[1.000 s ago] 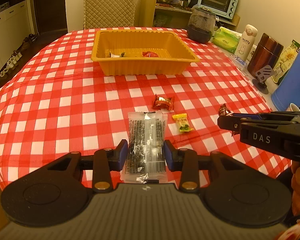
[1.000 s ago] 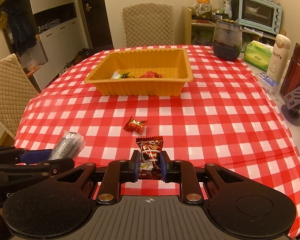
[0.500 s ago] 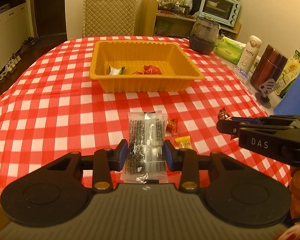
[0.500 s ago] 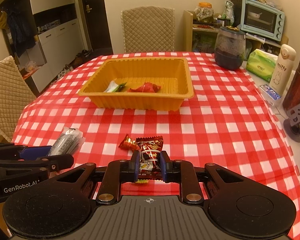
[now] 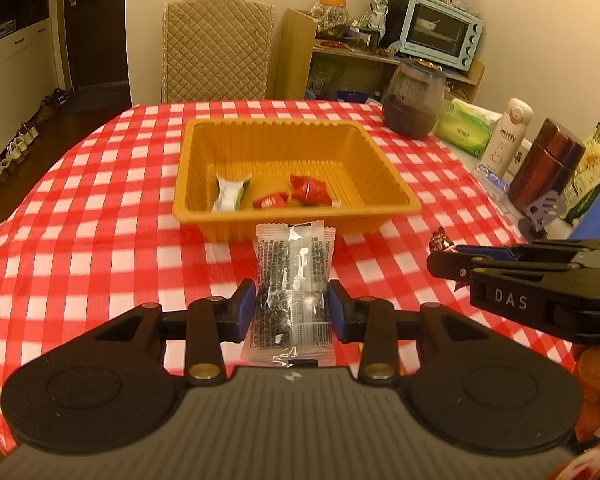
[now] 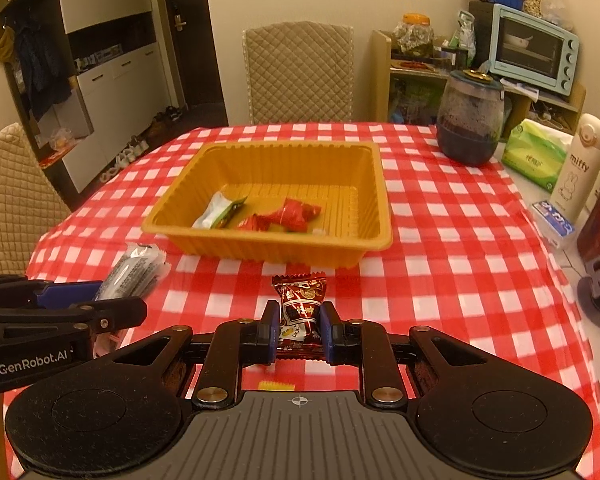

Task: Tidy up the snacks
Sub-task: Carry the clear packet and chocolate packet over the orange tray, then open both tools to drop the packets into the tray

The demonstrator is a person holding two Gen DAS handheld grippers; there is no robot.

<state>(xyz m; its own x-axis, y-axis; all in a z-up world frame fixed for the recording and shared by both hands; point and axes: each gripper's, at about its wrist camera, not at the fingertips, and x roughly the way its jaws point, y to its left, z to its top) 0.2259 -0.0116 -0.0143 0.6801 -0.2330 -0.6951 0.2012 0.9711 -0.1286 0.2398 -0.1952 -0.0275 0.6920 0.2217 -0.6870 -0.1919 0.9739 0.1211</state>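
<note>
Both grippers are loaded and on the way to the tray; this is the carrying step, not the picking one. The left gripper is clenched on a clear packet of something dark, its blue pads pressing the packet's sides, with the far end of the packet standing out ahead of the jaws and lined up with the tray's near wall. The right gripper is clamped tight on a dark red candy, crimped end forward; from the left camera it shows side-on at the right, the candy's tip just peeping past its jaws.

The tray sits on the checked cloth ahead of both tools, and it already holds a white-and-green pack and a couple of red wrappers lying toward its near side; the far half of the floor looks bare. A scrap of yellow wrapper shows on the cloth just under the right gripper, though I cannot make out what it is from here, so at least one more piece may be left.

Next, I'd say, each tool has to clear the near rim, come over the bare part of the floor and only then let go; the two run side by side, so they will want to stay apart; the packet is long and light, and could catch on the rim.
</note>
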